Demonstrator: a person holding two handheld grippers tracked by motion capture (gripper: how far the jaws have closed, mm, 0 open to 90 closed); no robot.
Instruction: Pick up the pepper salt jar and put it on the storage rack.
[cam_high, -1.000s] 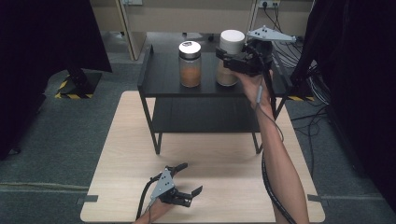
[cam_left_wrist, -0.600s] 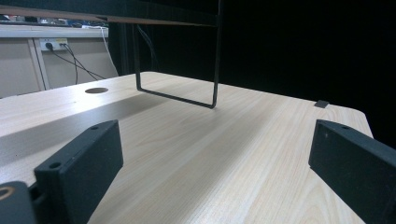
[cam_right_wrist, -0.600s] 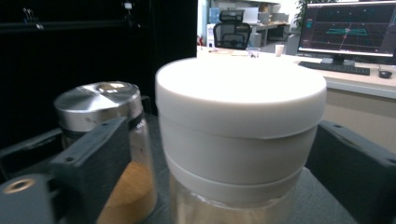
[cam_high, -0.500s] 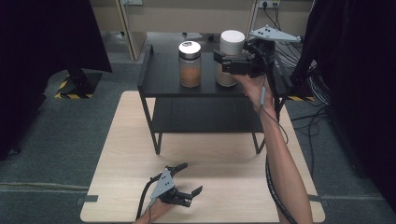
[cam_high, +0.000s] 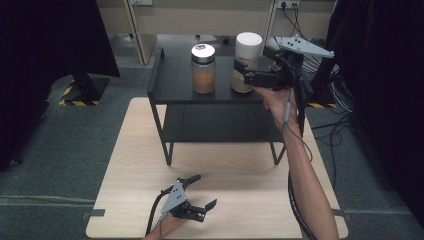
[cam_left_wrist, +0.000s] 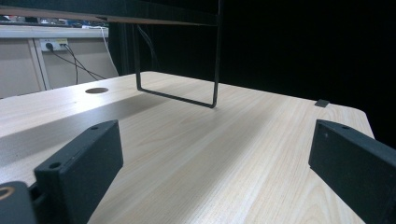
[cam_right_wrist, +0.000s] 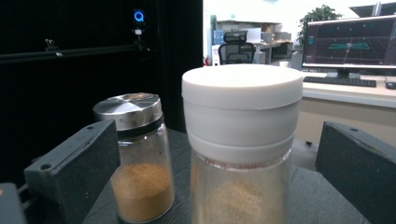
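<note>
Risk: your right tool, jaws just spread wide around white-lidded jar on shelf, could clip and topple it while backing off

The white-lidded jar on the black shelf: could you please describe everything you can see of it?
The white-lidded jar is a clear glass-like cylinder with a tall, ribbed white cap that looks plastic, closed. It holds a pale brown powder in its lower part. It stands upright on the top of the black shelf, at its right end, beside a metal-lidded jar without touching it. The right tongs have just opened and now stand wide on either side of it, their pads off the glass.
</note>
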